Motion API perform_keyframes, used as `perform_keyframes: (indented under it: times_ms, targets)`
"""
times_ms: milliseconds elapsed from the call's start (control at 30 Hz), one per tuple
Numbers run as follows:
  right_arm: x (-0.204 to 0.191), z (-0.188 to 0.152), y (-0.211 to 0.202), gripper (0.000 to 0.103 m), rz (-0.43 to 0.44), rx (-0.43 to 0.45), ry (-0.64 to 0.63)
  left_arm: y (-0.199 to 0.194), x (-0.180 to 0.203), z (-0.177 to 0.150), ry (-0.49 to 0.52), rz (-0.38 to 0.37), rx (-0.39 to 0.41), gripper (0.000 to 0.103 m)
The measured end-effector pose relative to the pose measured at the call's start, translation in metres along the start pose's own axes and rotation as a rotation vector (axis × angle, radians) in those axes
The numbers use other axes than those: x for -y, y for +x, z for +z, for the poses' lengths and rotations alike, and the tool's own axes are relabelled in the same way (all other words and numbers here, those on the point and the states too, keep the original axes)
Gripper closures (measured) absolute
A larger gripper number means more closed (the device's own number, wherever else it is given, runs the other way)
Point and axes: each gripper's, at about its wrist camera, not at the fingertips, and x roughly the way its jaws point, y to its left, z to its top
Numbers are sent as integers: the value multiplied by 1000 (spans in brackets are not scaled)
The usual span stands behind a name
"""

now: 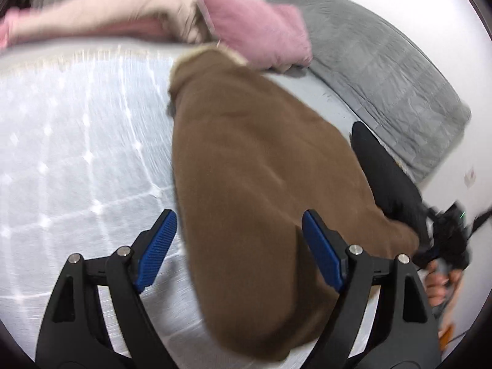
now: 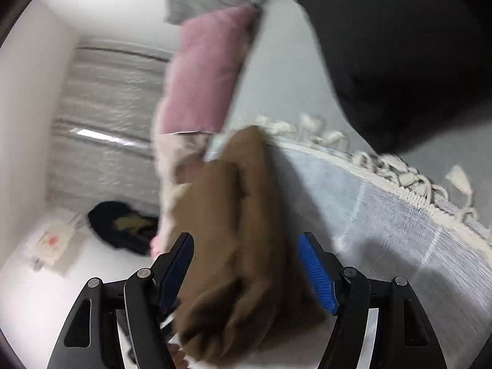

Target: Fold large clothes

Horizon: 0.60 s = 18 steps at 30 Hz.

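A brown garment (image 1: 261,169) lies lengthwise on a pale blue quilted mat (image 1: 77,153). My left gripper (image 1: 240,215) hovers over its near end, open, one blue pad on either side of the cloth and neither pressing it. In the right wrist view the same brown garment (image 2: 233,230) runs away between the fingers of my right gripper (image 2: 247,236). That gripper is open: the cloth bunches against the left finger, with a clear gap to the right pad (image 2: 316,273). Both views are blurred.
A pink fluffy garment (image 1: 258,27) and a cream one (image 1: 123,9) lie beyond the brown one. A grey quilt (image 1: 384,61) sits at the right. The mat's tasselled edge (image 2: 399,178) and a dark clothes heap (image 2: 123,224) show. A black sleeve (image 1: 387,178) reaches in.
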Motion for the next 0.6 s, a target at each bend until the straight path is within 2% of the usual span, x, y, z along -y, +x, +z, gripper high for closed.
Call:
perform_keyframes:
  times_ms: [67,133,233,267,300,333,367,433,467,500,533,567,600]
  targets:
    - [-10,-16,-2,30,0,-53,-46,-10,8,-3,76,35,47,19]
    - [-15,-36,4,29,-46,-120,-87,-16,6,-8,115,52,69,19]
    - [-18,-50,35,28,-52,-189,-112,-12,11,-6,136,41,68,20]
    - [-24,-50,46,30,-70,-180,-139,-10,14,-5,140,29,67,20]
    - [-32,-47,54,44,-80,-163,-169,-7,18,-4,148,9,75,25]
    - [-48,-42,61,74,-100,-148,-237,-7,22,-6,155,-9,79,26]
    - [-60,-40,60,74,-90,-134,-283,-6,27,-7,161,-30,80,26]
    - [-80,-41,39,76,-14,-71,-360,0,36,-12,171,-66,64,26]
    - [-79,-45,29,76,-6,-41,-400,7,39,-18,172,-80,40,26]
    - [-72,-46,25,76,-37,-28,-416,13,37,-25,177,-79,13,26]
    - [-51,-48,32,76,-143,-41,-413,21,38,-32,202,-56,-5,26]
    - [-21,-49,44,76,-239,-100,-360,26,43,-39,253,-25,-8,26]
    - [14,-51,53,72,-237,-168,-252,26,47,-43,283,-3,-3,25]
